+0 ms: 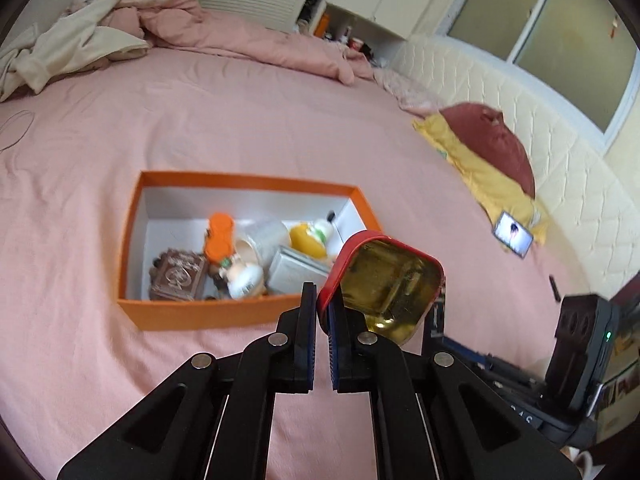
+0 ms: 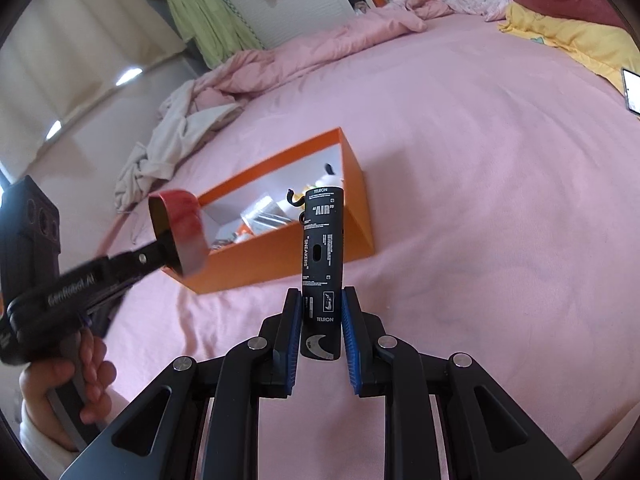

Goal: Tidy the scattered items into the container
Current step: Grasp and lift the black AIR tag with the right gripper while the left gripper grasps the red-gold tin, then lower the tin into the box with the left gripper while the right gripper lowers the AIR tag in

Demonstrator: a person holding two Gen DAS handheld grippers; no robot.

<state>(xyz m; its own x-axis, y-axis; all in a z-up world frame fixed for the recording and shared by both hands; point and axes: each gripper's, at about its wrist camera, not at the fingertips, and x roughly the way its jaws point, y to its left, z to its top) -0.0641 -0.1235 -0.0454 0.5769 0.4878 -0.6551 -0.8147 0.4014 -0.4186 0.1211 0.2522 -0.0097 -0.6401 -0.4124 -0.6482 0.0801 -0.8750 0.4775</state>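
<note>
Left claw point(image 1: 322, 320) is clenched on the rim of a red tin lid point(image 1: 384, 280), gold inside facing the camera; right claw point(image 2: 320, 320) grasps a black spray can point(image 2: 322, 264), its long axis upright along the fingers; both hang over the pink bed point(image 1: 200, 128). An orange box point(image 1: 208, 316), part filled, lies ahead and below: just left of the lid, straight behind the can; the left claw looks the nearer, so the lid likely goes in first.
</note>
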